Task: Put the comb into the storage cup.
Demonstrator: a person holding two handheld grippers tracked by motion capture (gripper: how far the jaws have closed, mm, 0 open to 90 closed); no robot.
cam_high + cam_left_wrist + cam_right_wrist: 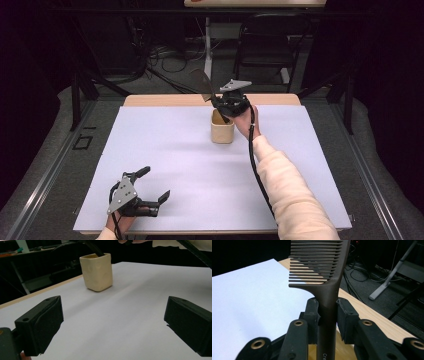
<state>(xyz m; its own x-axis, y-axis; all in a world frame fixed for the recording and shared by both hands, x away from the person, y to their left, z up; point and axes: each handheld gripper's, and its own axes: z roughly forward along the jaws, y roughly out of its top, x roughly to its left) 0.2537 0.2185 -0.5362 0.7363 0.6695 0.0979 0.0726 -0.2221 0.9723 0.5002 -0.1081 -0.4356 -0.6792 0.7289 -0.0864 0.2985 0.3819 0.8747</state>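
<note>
The white table [165, 165] is bearing a cream cup [222, 132] near its far edge; the right gripper [226, 102] is clamping a brown comb [329, 277] whose handle is dipping into that cup, so keeping it upright looks wise; the left gripper [150, 187] is resting wide, holding nothing.

The white tabletop [175, 165] is evenly lit from overhead; the surroundings are lost in darkness from 9 to 3 o'clock; soft shadows are cast beside the cup [97, 271]; slight blur is seen on the near comb [329, 277].
</note>
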